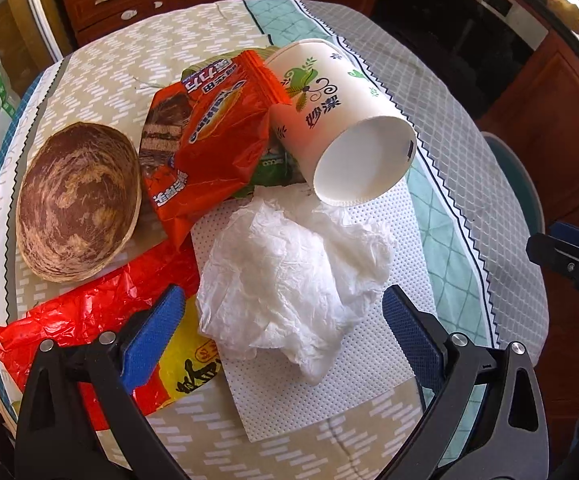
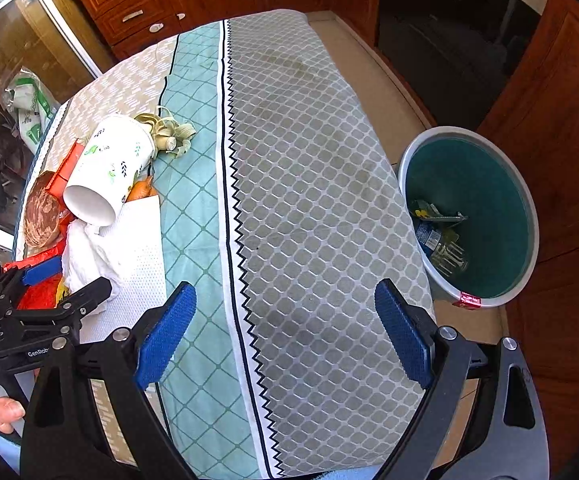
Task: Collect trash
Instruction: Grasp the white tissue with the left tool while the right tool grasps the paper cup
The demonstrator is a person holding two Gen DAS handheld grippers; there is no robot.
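A crumpled white tissue (image 1: pixel 289 280) lies on a flat paper towel sheet (image 1: pixel 329 364). My left gripper (image 1: pixel 285 336) hangs open just above it, one blue pad on each side and neither pressing. Beyond it a white paper cup (image 1: pixel 341 120) lies on its side against an orange snack wrapper (image 1: pixel 213 136). A red and yellow wrapper (image 1: pixel 85 320) lies under the left finger. My right gripper (image 2: pixel 285 336) is open and empty over the grey part of the tablecloth (image 2: pixel 309 200). The left gripper (image 2: pixel 65 284) shows at that view's left edge.
A brown mottled bowl (image 1: pixel 77 204) sits left of the wrappers. Pale vegetable peels (image 2: pixel 169 132) lie behind the cup (image 2: pixel 105 172). A teal bin (image 2: pixel 501 184) with a plastic bottle (image 2: pixel 441 244) inside stands on the floor right of the table. Wooden cabinets (image 2: pixel 137 12) stand behind.
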